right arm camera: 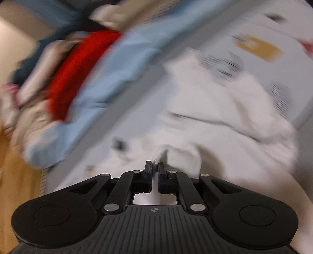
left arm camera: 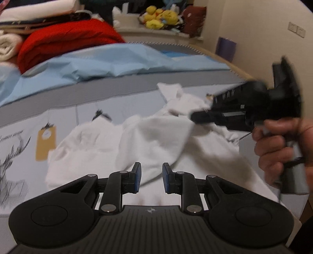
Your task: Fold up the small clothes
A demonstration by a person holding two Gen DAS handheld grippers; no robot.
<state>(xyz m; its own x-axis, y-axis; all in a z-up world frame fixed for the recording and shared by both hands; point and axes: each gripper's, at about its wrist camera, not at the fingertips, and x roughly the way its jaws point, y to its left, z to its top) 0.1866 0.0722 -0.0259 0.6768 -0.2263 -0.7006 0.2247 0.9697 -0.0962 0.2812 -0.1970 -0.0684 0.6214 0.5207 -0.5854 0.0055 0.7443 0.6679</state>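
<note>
**White garment pinched at one edge**

Nearest, the left gripper [left arm camera: 150, 177] hangs over the white garment [left arm camera: 148, 140], fingers apart and holding nothing. The garment lies crumpled on the pale printed bedsheet [left arm camera: 82, 111]. To the right, the right gripper [right arm camera: 155, 176] has its fingers closed on a fold of the cloth. Farther off lie a blue sheet [left arm camera: 101, 66], a red blanket [left arm camera: 66, 43] and yellow plush toys [left arm camera: 158, 16].

Beige wall [left arm camera: 254, 23], wood floor [right arm camera: 19, 185]
</note>
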